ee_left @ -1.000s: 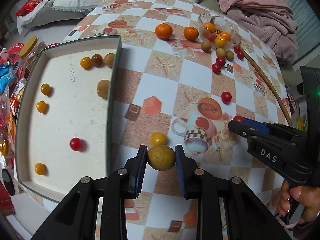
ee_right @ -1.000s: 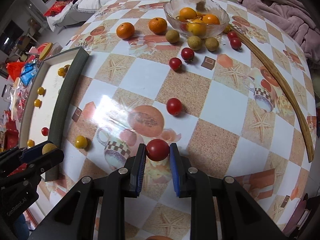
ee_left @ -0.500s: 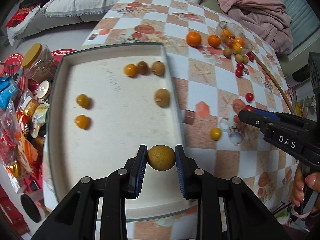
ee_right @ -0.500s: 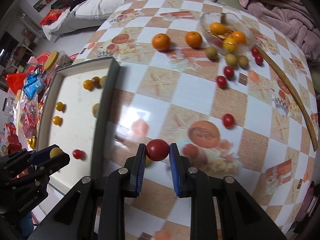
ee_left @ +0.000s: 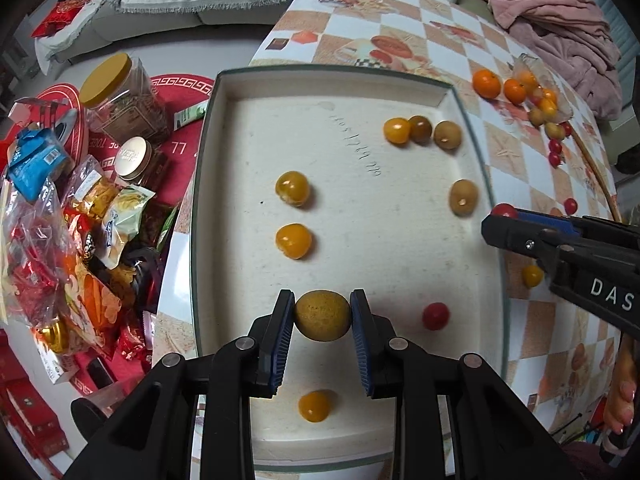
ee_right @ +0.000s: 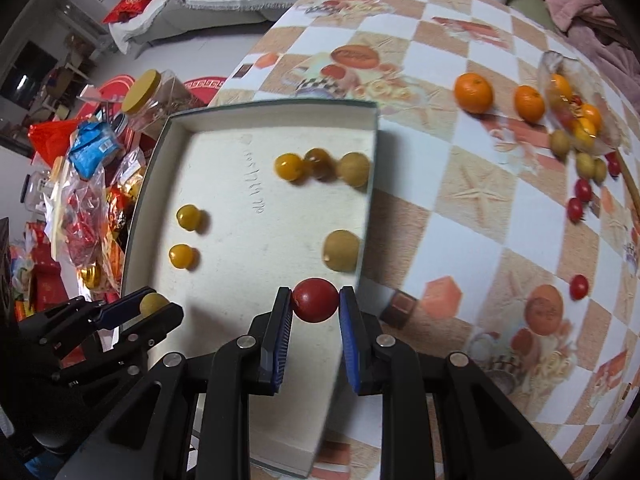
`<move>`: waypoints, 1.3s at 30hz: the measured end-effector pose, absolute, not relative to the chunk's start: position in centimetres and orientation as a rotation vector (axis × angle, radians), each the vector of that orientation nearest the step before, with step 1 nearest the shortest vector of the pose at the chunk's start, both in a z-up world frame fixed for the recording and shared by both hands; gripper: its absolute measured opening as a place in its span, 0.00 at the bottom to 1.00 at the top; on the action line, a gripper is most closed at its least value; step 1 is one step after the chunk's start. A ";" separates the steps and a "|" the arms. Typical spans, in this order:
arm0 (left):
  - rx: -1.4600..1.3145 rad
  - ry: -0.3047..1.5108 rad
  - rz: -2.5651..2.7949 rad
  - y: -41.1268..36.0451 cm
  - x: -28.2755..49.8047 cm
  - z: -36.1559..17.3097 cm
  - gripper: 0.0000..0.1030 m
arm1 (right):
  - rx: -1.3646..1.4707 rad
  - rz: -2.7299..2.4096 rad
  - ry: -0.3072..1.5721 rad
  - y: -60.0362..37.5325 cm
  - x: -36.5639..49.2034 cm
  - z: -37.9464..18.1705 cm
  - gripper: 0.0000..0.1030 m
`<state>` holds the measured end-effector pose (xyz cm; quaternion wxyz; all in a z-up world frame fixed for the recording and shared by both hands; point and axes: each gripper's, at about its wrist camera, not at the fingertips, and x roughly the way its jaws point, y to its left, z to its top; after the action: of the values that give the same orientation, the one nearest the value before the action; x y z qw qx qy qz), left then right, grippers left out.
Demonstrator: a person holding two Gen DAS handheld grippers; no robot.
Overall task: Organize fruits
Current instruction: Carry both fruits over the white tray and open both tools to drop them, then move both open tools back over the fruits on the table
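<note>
2 claws in view, each clamped on 1 fruit. Left claw (ee_left: 322,315) grips a dull yellow-brown round fruit (ee_left: 322,315) btwn its blue pads, pointing steeply down over the white tray (ee_left: 360,92), near the tray's close end. Right claw (ee_right: 315,300) is clamped on a red cherry tomato (ee_right: 315,300), over the tray's right-hand wall w/ the checkered surface (ee_right: 460,216) just beyond.

In the tray, left wrist view: 3 fruits in a row at the far right, a yellow tomato (ee_left: 397,130), a darker brownish one (ee_left: 420,128) touching it, and a tan fruit (ee_left: 447,134) just beside. Another tan fruit (ee_left: 463,197) sits close to the right wall. 2 yellow tomatoes (ee_left: 293,188) (ee_left: 294,241) lie one behind the other mid-left, apart from the rest. 1 red tomato (ee_left: 435,315) lies right of the left claw; 1 more yellow tomato (ee_left: 315,406) shows below the held fruit, near the tray's close wall.

On the surface beyond the tray: 2 oranges (ee_right: 473,92) (ee_right: 529,103) side by side, then a glass bowl (ee_right: 560,68) w/ orange and yellow fruit, tan fruits and several red tomatoes scattered near it. 1 lone yellow tomato (ee_left: 532,275) lies on the surface just outside the tray's right wall.

Left of the surface, down on the floor: a yellow-lidded jar (ee_left: 120,100) and a heap of snack packets (ee_left: 80,240). A pink blanket (ee_left: 552,12) lies at far right. Fingertips w/ painted nails (ee_left: 620,404) show at the right edge.
</note>
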<state>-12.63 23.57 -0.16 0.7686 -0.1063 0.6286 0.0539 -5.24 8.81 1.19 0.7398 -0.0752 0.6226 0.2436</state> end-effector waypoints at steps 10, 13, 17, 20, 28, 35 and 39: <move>-0.218 1.398 0.113 23.8 -12.7 -1.9 0.29 | -0.206 0.515 1.409 10.4 -5.4 -1.0 0.25; -0.212 1.405 0.113 23.8 -12.7 -2.2 0.29 | -0.216 0.509 1.417 10.7 -5.4 -1.4 0.25; -0.202 1.415 0.118 23.7 -12.8 -2.6 0.29 | -0.230 0.505 1.426 10.9 -5.4 -2.1 0.25; -0.186 1.429 0.122 23.6 -12.9 -2.8 0.29 | -0.241 0.503 1.444 11.0 -5.6 -2.8 0.26; -0.148 1.405 0.165 23.5 -13.4 -2.2 0.69 | -0.222 0.545 1.414 11.7 -6.1 -1.6 0.62; -0.129 1.393 0.153 23.0 -13.5 -0.6 0.69 | -0.164 0.498 1.347 9.0 -5.7 1.7 0.78; -0.114 1.379 0.137 22.1 -13.0 0.3 0.69 | -0.116 0.431 1.356 5.4 -5.3 2.1 0.78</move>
<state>-12.98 22.13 0.34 0.7679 -0.0526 0.6353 0.0632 -5.33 5.45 2.14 0.7558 -0.0534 0.6219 0.1976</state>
